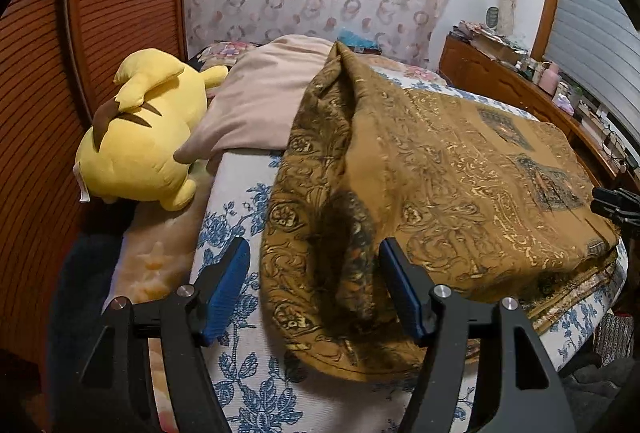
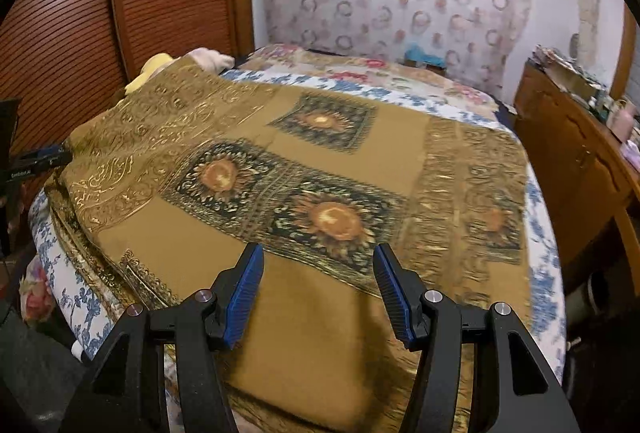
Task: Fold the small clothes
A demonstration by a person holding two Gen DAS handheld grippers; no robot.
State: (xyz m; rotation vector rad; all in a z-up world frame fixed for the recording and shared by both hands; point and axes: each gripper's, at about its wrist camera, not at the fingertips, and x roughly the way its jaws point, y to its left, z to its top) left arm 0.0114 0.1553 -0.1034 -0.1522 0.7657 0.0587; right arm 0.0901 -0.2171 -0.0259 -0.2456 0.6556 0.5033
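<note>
A brown and gold patterned cloth (image 1: 440, 161) lies spread on the bed, and its left edge is bunched into a raised fold. My left gripper (image 1: 314, 243) is open and low over the near end of that fold. The fold lies between the blue pads (image 1: 228, 281), and the left pad stands clear of it. In the right wrist view the same cloth (image 2: 320, 153) shows dark squares with sun motifs. There my right gripper (image 2: 318, 247) is open above the plain near part of the cloth, with nothing clamped. The left gripper's body (image 2: 40, 157) shows at the cloth's left edge.
A yellow plush toy (image 1: 136, 145) and a beige pillow (image 1: 264, 101) lie at the head of the bed. The blue-flowered sheet (image 1: 236, 201) shows around the cloth. A cluttered wooden dresser (image 2: 568, 153) stands to the right. A slatted wooden panel (image 1: 120, 13) runs along the left.
</note>
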